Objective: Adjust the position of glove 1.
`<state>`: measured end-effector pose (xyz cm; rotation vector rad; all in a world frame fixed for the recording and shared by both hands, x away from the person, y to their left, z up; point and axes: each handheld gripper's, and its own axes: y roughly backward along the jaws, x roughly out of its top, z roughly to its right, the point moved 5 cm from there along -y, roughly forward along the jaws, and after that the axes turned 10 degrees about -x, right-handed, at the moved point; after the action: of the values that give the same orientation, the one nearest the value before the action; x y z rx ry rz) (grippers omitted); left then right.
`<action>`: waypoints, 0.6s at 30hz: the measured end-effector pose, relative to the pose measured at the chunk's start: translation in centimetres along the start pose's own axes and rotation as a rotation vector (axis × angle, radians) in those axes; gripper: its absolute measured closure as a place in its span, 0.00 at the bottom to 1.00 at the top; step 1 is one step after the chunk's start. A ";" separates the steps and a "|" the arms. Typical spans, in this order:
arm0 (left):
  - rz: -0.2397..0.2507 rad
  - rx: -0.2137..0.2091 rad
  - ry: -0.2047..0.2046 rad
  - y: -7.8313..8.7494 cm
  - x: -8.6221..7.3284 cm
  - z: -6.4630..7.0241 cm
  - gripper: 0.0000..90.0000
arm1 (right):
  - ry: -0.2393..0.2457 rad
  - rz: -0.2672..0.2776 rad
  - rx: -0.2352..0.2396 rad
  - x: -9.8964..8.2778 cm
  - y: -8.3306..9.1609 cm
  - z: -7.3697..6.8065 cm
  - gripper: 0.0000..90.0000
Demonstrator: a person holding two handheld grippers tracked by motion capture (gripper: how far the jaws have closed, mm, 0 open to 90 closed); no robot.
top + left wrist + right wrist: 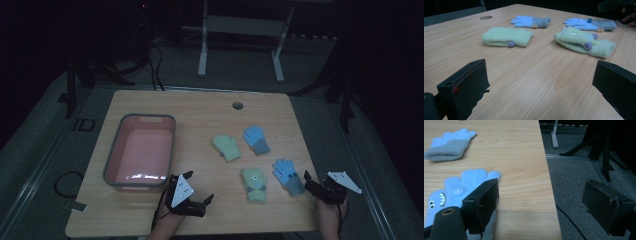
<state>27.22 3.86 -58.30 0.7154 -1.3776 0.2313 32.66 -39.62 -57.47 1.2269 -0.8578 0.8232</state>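
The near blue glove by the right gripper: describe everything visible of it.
The near blue glove is a small fuzzy knit glove, light blue at the fingers with a grey-blue cuff. In the right gripper view it bears a cartoon face with two round eyes and jagged white teeth. It lies flat on the wooden table near the right edge, fingers pointing away from the person, cuff toward the right gripper. That gripper's jaws stand open; one jaw hangs over the glove, contact unclear.

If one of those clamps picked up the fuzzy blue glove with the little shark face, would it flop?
Probably yes. The fuzzy blue shark-face knitted glove lies flat and limp on the wooden table, so it would likely droop from the grip. It looks light, and its fleecy surface should resist slipping. It cannot roll.
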 end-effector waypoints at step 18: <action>0.004 0.001 0.016 0.0 0.0 -0.1 0.00 | 0.013 -0.034 0.009 -0.1 -0.3 -0.1 0.16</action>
<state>27.29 3.96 -58.31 0.7104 -1.3636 0.2399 32.93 -39.55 -57.67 1.2395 -0.8214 0.8076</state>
